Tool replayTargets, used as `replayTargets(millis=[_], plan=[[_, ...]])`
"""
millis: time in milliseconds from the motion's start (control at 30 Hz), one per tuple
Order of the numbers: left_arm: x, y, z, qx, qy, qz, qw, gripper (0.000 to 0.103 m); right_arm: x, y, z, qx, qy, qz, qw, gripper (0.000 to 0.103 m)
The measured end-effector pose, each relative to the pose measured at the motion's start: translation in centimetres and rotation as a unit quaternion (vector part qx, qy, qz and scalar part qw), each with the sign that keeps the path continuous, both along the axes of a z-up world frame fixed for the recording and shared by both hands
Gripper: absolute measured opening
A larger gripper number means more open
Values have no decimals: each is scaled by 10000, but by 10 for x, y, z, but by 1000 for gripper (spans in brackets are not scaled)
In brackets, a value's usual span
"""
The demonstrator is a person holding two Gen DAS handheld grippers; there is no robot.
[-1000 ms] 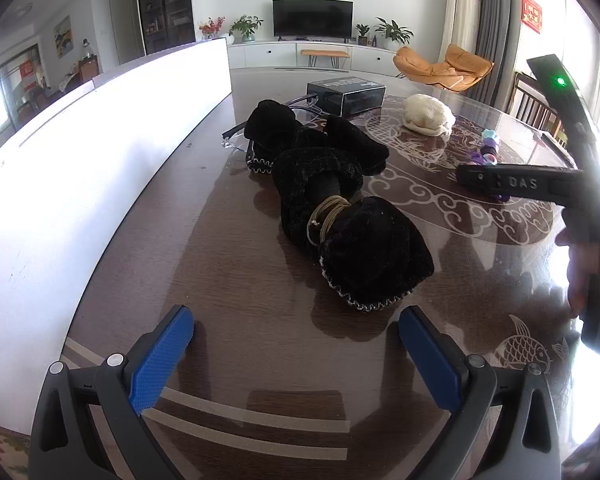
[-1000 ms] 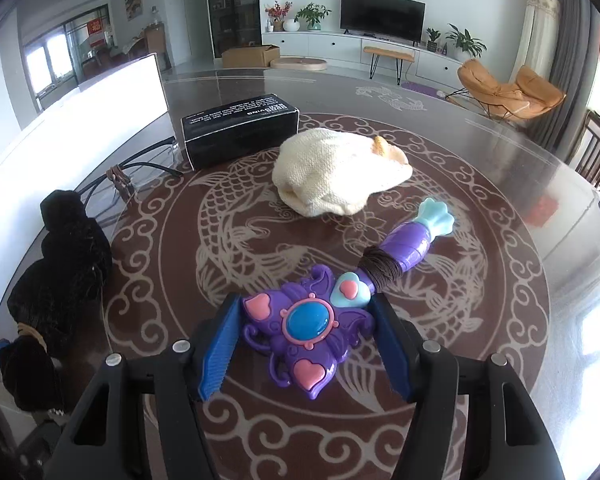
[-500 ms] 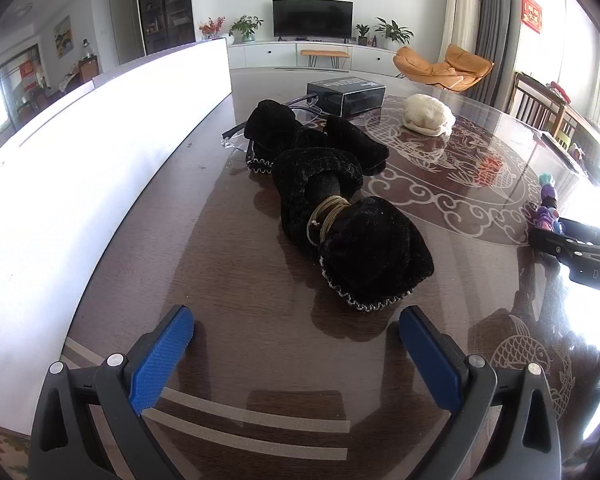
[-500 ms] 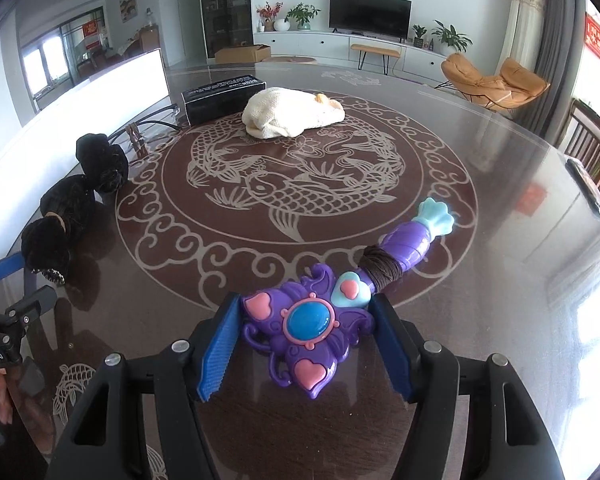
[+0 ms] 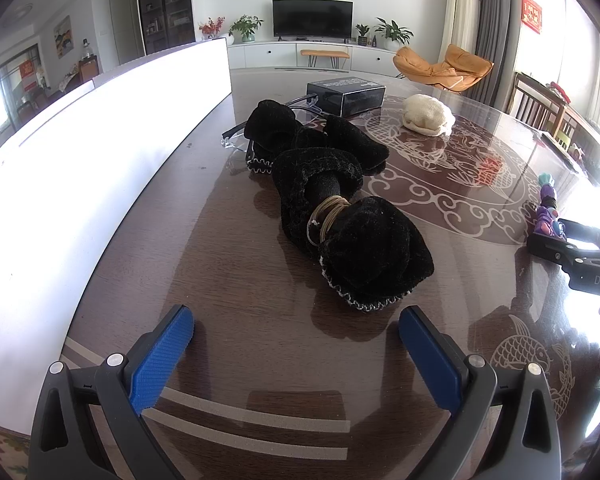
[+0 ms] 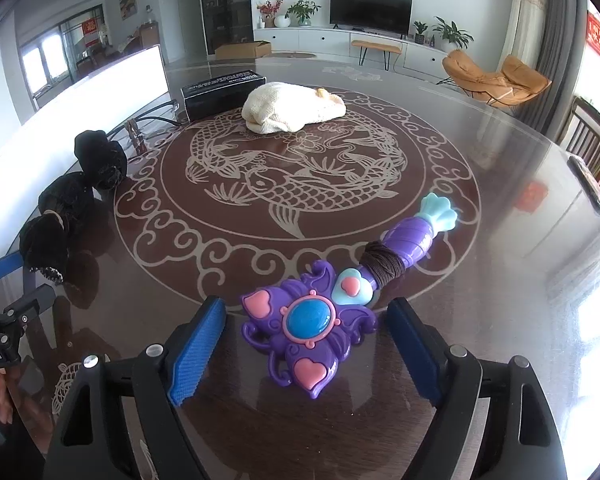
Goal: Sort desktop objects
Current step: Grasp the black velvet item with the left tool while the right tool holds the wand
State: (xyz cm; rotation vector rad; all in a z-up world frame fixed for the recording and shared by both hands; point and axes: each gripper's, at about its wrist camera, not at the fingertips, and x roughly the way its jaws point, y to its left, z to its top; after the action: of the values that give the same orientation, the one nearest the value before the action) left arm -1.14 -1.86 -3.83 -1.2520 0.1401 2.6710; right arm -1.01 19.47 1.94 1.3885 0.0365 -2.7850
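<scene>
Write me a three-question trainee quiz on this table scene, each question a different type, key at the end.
1. True or false: the right gripper has its fingers pressed tight on the purple toy wand.
2. Multiple choice: what is wound round the wand's handle? A) brown hair ties B) a metal chain C) white tape
3. Fill in: the cream knitted cloth lies right next to the black ____.

Key:
1. False. The fingers are opening, with gaps on both sides of the wand, which lies on the table.
2. A
3. box
</scene>
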Motion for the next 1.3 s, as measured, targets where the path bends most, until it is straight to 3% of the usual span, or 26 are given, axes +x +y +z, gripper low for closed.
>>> replayTargets(millis=[767,867,900,1000,1033,1167,1300], plan=[[1,2,0,-2,-52,-26,10000,103,-1,-1,1,1,-19,37,10000,88],[0,1,-1,15,-212,-124,9997,103,-1,-2,0,6,-29,38,10000,90],[1,-1,1,150,-284,-201,9993,103,-1,-2,0,5,-29,37,10000,90],[4,-15,10,1251,-467,-544,9896,103,-1,-2,0,4,-29,38,10000,90],[6,-18,12,1417,-443,-579,9872,103,-1,-2,0,1,-29,39,10000,90],[-3,-10,27,1290,-194,-544,9900,103,-1,-2,0,5,-28,39,10000,90],[-39,10,30,938,-351,-242,9947,103,-1,-2,0,3,-29,40,10000,90]])
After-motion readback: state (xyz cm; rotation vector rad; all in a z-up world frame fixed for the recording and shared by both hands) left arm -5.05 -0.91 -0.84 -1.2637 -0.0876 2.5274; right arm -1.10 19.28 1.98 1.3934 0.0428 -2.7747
